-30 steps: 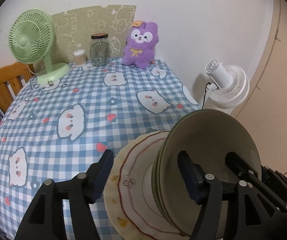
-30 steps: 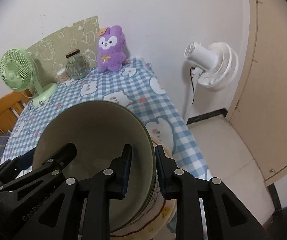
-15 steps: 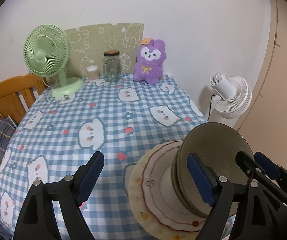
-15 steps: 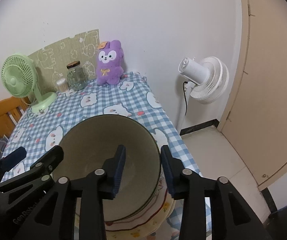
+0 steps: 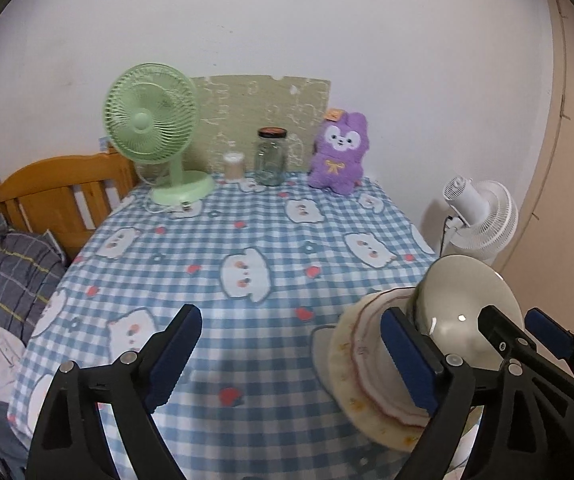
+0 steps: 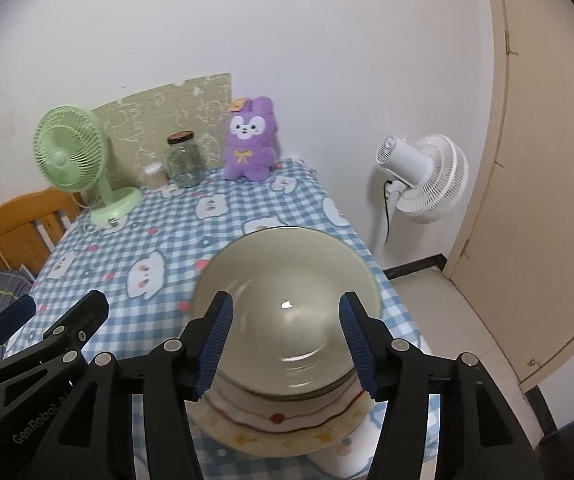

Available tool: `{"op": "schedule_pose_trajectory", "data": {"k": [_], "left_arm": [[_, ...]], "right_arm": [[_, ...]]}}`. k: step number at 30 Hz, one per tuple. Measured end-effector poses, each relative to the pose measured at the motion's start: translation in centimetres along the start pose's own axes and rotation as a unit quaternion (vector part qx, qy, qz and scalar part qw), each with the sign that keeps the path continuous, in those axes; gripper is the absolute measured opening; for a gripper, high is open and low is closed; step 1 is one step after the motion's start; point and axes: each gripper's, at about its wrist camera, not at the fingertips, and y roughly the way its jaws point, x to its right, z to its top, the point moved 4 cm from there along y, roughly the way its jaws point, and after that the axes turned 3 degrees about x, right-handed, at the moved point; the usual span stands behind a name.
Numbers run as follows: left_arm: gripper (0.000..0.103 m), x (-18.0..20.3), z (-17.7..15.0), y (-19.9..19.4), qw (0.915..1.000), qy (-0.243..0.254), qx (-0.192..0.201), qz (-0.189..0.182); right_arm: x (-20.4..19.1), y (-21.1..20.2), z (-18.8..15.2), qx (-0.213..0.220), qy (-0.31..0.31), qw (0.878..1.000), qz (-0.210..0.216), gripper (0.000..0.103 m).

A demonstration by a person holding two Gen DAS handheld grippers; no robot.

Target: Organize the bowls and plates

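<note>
Both grippers' jaws are opening, gripping nothing; the bowl (image 6: 287, 304) stacked on plates (image 6: 283, 428) near the bench (image 5: 247, 240) edge could topple if bumped.

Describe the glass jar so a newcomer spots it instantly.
Look along the far edge of the checked tablecloth, against the wall. The glass jar stands between the green fan and the purple plush. It alone is clear, with a dark lid, taller than the small tub beside it.

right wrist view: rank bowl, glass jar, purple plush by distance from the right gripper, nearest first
1. bowl, between the opening jaws of the right gripper, untouched.
2. glass jar, far table edge, left.
3. purple plush, by the wall; too close to the jar to call.
</note>
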Motion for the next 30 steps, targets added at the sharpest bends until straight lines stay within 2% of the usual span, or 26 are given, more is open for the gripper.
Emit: {"op": "schedule_pose_trajectory", "data": {"k": [6,13,20,23,30], "left_arm": [[0.096,-2.5,-0.9,-1.8,0.9998,-0.003,0.015,0.015],[0.096,-4.6,-2.6,-3.7,0.9997,-0.003,0.020,0.011],[0.096,-5.6,-4.2,-5.0,0.9995,-0.001,0.025,0.020],[0.096,-5.8,-5.2,-5.3,0.9987,0.011,0.032,0.038],[0.096,-5.9,-7.1,-6.1,0.9987,0.009,0.030,0.041]], "right_arm": [[-2.2,-1.7,-1.1,0.010,-0.007,1.000,0.004,0.063],[-3.7,-3.4,-3.0,0.011,-0.014,1.000,0.008,0.064],[-4.3,-4.6,-4.6,0.015,-0.017,1.000,0.019,0.064],[-4.3,-5.1,-5.3,0.024,-0.017,0.999,0.023,0.068],[-4.1,-6.1,-7.0,0.039,-0.016,0.999,0.028,0.070]]}}
